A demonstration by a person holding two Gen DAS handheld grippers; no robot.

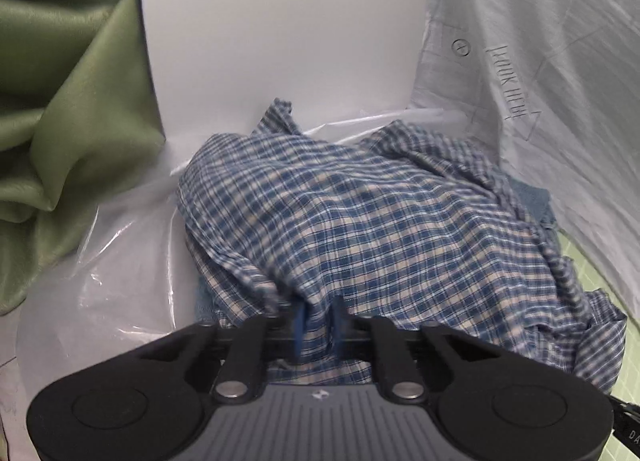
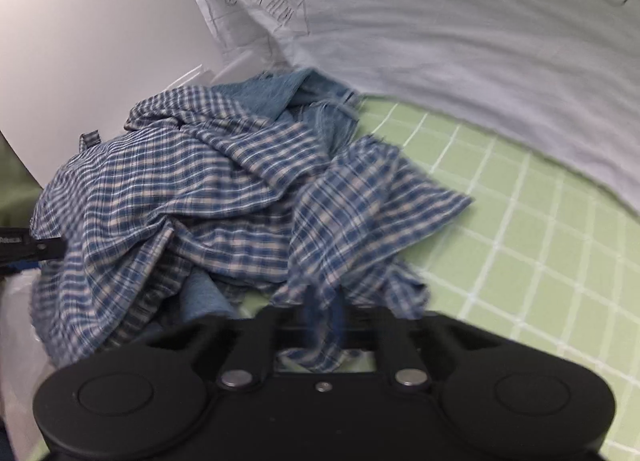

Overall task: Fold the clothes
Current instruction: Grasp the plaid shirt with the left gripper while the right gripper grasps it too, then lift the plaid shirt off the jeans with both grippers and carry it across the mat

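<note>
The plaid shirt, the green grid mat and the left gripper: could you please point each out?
plaid shirt [image 1: 360, 221], left wrist view, its bunched middle.
green grid mat [image 2: 540, 241], right wrist view, bare squares.
left gripper [image 1: 318, 325], left wrist view, between its fingertips.

Items counted: one blue checked shirt [image 1: 360, 221], crumpled; one plain blue cloth [image 2: 276, 95] beneath it; one green grid mat [image 2: 540, 245]; one pale grey sheet [image 2: 460, 41]; one green drape [image 1: 68, 121]; two grippers, left gripper [image 1: 319, 327] and right gripper [image 2: 324, 315].
</note>
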